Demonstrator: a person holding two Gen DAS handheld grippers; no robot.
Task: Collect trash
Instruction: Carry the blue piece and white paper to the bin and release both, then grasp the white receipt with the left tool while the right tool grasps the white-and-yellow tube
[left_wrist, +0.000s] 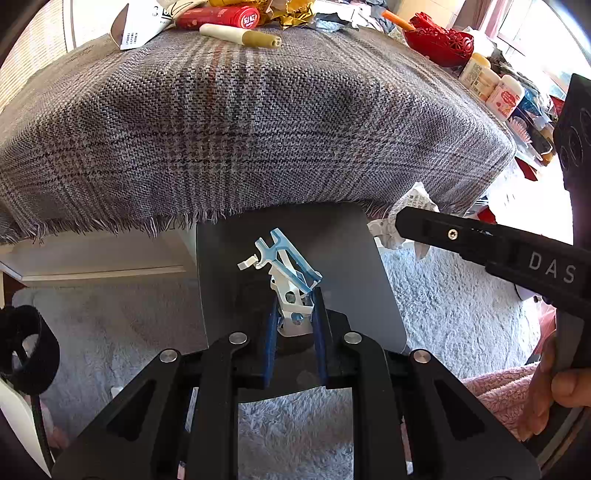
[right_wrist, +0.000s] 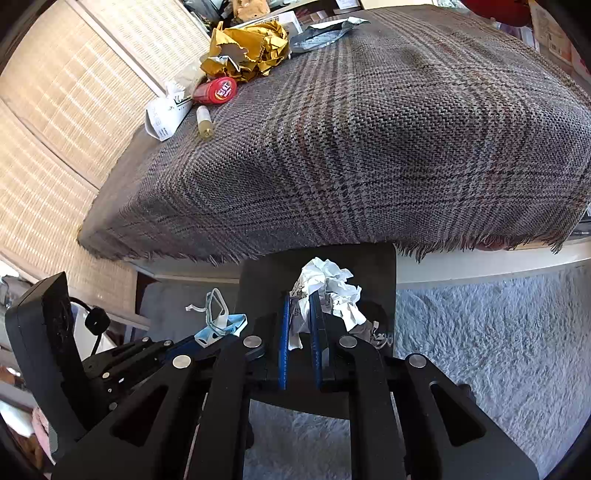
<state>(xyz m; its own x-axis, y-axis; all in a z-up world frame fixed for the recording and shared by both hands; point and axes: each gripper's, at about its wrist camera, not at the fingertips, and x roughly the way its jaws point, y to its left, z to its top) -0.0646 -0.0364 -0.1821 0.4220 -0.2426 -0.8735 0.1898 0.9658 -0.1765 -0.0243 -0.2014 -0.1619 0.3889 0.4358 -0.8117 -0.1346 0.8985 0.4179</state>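
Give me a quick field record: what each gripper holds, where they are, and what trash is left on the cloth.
left gripper: shut on blue-and-white plastic piece
right gripper: shut on crumpled paper
position: both in front of the plaid cloth edge, above a dark gray bin
left on cloth: gold wrapper, red tube, silver wrapper

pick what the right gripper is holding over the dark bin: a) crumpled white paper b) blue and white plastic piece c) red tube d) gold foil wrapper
a: in the right wrist view the right gripper has its jaws shut on crumpled white paper, while the blue and white plastic piece sits in the left gripper.
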